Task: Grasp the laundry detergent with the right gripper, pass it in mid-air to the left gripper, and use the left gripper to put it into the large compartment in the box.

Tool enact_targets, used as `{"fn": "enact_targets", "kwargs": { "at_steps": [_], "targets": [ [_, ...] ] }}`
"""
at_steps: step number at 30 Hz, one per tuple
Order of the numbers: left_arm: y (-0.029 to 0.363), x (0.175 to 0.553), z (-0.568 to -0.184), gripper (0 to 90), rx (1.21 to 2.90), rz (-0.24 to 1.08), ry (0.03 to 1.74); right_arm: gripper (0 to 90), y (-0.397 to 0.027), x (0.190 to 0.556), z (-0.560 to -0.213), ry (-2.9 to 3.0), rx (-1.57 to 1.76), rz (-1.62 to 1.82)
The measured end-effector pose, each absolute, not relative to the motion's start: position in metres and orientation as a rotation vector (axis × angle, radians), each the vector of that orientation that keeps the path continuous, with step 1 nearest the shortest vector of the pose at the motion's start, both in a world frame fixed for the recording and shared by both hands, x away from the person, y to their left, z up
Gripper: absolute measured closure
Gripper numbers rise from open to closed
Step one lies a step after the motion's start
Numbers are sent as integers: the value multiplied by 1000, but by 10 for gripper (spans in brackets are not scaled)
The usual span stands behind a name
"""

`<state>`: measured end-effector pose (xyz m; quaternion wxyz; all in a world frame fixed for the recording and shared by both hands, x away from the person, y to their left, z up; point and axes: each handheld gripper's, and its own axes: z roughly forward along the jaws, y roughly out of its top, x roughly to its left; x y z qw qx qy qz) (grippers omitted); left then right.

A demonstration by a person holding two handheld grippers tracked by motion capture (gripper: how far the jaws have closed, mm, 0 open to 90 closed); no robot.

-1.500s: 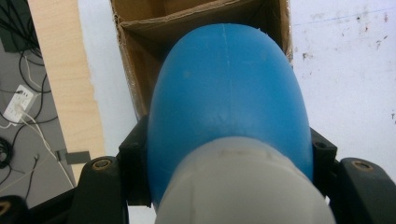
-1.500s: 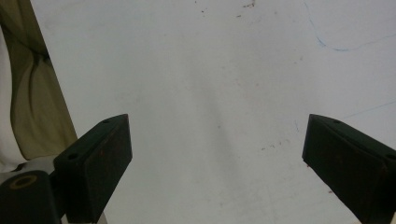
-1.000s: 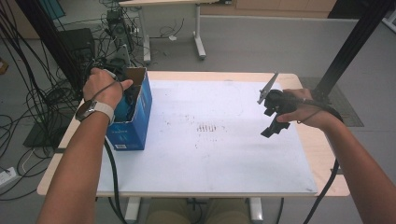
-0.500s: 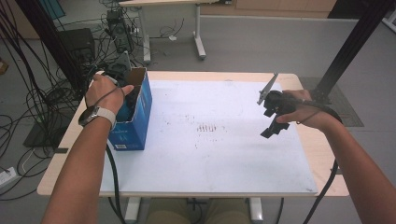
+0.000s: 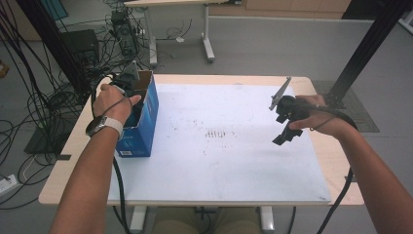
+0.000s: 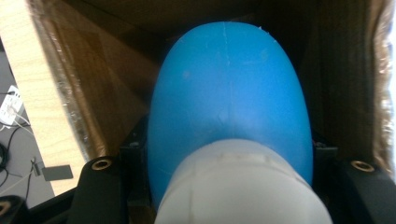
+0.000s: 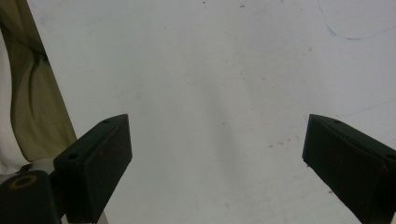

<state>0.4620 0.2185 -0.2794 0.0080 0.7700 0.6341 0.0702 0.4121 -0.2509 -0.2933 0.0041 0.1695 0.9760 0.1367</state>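
Blue and white plastic, a rounded bottle-like object (image 6: pixel 229 116), sits clamped between the left gripper's (image 6: pixel 229 186) jaws, white end nearest the camera and blue body pointing down into the brown interior of the blue cardboard box (image 5: pixel 146 117); its exact identity is hard to tell at this range. The box stands at the table's (image 5: pixel 195 195) left edge with the left hand (image 5: pixel 114 102) over its opening. Right gripper (image 5: pixel 287 124) hovers above the white sheet (image 5: pixel 234 161), jaws wide apart, holding nothing.
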Motion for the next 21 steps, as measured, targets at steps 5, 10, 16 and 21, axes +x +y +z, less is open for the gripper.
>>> {"fn": "enact_targets", "kwargs": {
  "at_steps": [5, 10, 16, 21],
  "targets": [
    [221, 462, -280, 379, 2404, 204, 1992, 80, -251, 412, -294, 3058, 541, 435],
    [220, 462, -280, 379, 2408, 204, 1991, 80, -252, 411, -293, 3056, 543, 435],
    [220, 462, -280, 379, 2414, 202, 1992, 79, -254, 409, -291, 3047, 546, 435],
    [221, 462, -281, 378, 2411, 201, 1993, 79, -255, 408, -291, 3047, 551, 434]
  ]
}}
